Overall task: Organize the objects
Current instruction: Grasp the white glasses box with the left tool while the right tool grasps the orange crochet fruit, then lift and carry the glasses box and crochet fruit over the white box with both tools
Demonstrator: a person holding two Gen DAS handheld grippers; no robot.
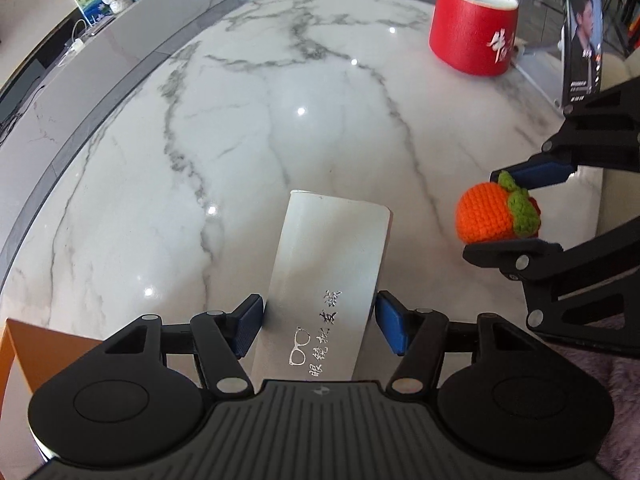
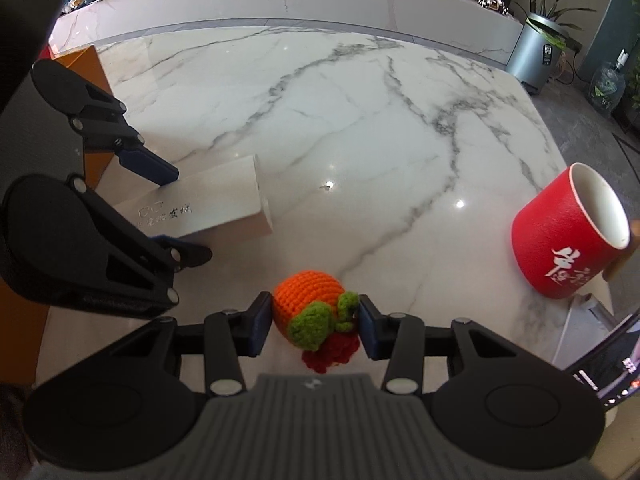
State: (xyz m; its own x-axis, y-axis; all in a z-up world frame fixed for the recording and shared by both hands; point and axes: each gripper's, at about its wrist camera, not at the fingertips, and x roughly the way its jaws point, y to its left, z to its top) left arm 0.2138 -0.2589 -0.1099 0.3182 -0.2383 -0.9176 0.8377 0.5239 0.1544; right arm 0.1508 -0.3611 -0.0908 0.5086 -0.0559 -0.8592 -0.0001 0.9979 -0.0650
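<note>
The left gripper [image 1: 319, 326] is clamped across a long white box [image 1: 326, 276] (silver glasses logo and lettering on its top face), both blue pads pressed against its long sides. The box is tilted over the marble table [image 1: 240, 140], its far end pointing out across the stone; whether that end touches the surface I cannot tell. Just beside it, the right gripper [image 2: 316, 326] is closed on a crocheted orange fruit [image 2: 308, 300], its green leaves and a red knitted bit turned toward the camera, with the pads squeezing it from both sides above the table. A red mug [image 2: 568, 236] stands well apart on the right, next to a propped phone [image 1: 582, 36].
</note>
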